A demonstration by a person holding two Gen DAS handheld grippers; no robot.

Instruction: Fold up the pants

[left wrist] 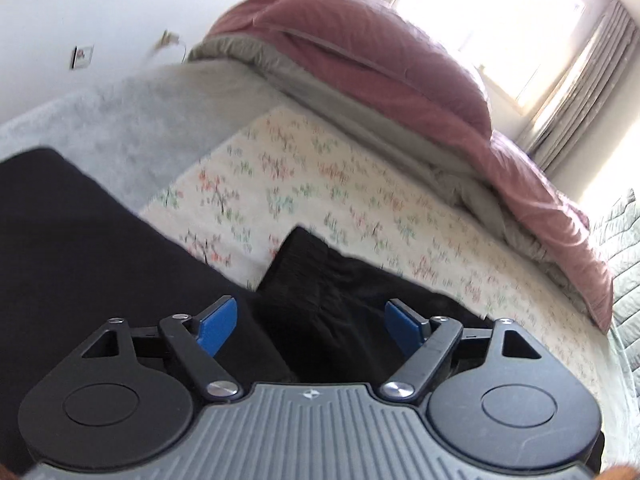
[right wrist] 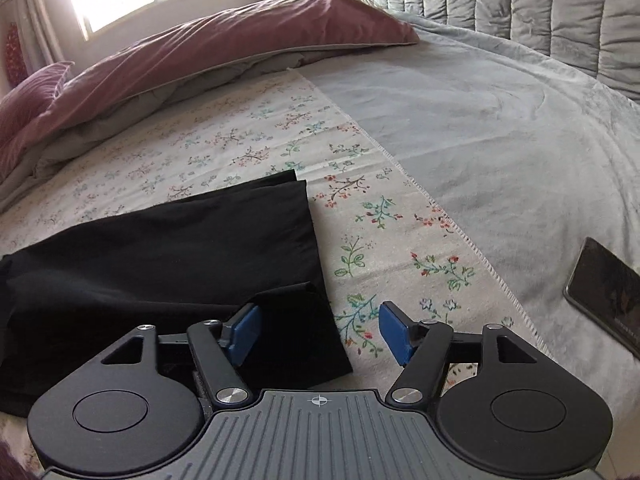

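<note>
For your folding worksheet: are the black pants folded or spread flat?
Folded: the black pants lie doubled, layered edges stacked on the floral cloth.

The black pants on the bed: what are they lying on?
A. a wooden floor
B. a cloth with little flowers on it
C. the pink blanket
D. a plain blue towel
B: in the right wrist view the black pants lie flat on the flowered cloth, while the pink blanket sits bunched up farther back on the bed.
</note>
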